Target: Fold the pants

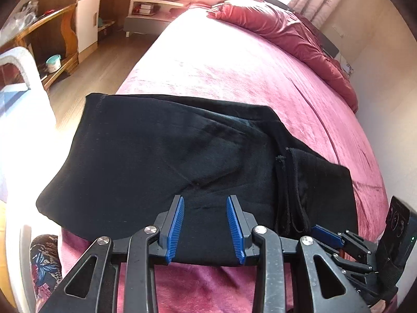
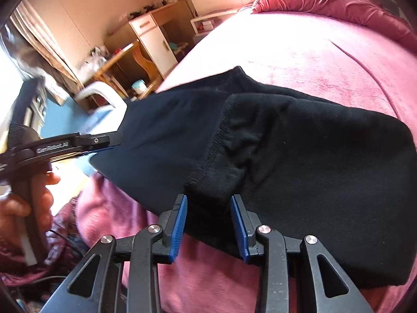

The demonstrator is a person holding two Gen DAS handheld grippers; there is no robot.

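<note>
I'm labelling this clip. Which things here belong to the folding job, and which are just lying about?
Job:
black pants
left tongs, open
right tongs, open
pink bed

Lying about:
red quilt
wooden desk
white cabinet

Pink bedspread point(image 1: 234, 73), rumpled quilt point(image 1: 286, 34), wooden desk point(image 1: 49, 26).

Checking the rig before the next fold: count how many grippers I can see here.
2. The left gripper sits open at the near edge of the black pants; the right gripper sits open at their hem, on the pink bed.
</note>
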